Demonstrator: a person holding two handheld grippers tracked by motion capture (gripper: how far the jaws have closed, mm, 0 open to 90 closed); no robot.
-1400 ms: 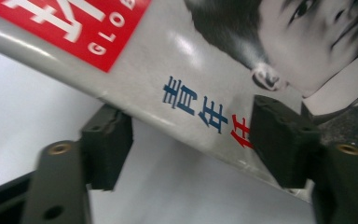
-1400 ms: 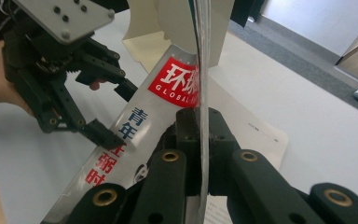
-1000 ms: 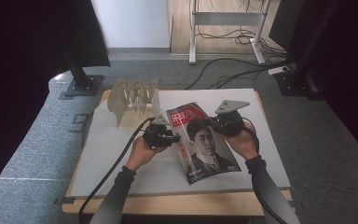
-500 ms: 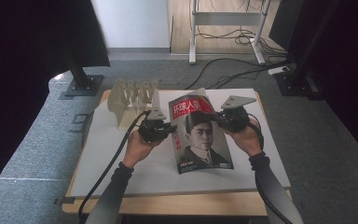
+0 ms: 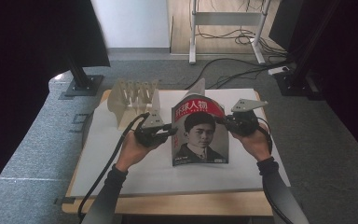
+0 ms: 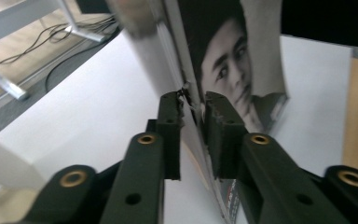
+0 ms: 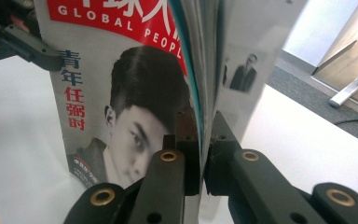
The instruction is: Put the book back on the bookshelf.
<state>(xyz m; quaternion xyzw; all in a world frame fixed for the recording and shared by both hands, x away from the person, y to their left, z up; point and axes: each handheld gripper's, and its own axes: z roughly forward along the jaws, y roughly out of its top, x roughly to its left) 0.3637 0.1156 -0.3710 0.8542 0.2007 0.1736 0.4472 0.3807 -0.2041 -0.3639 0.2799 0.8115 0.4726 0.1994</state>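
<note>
The magazine (image 5: pixel 199 133) stands nearly upright near the middle of the white tabletop (image 5: pixel 121 158), its lower edge on or just above the surface, held between the two tools. The left hand-held gripper (image 5: pixel 165 133) pinches its left edge, which looks like the spine side, and in the left gripper view the jaws are closed down on the stacked pages with only the paper's thickness between them. The right hand-held gripper (image 5: pixel 226 122) has the opposite, open edge, its jaws likewise clamped on the sheets in the right gripper view. This is probably a light, floppy thing: the glossy cover bows outward at the top and the pages fan slightly, so it will likely sag or curl unless both edges are supported. The coated paper looks slick, so a grip well in from the edge, taking all pages at once, seems safest; the spine is the stiffest place to hold. The cover shows a portrait, a red masthead with white characters, "GLOBAL PEOPLE" beneath, and blue and red characters down the left side. A pale slotted rack (image 5: pixel 133 95) stands behind the left gripper.
</note>
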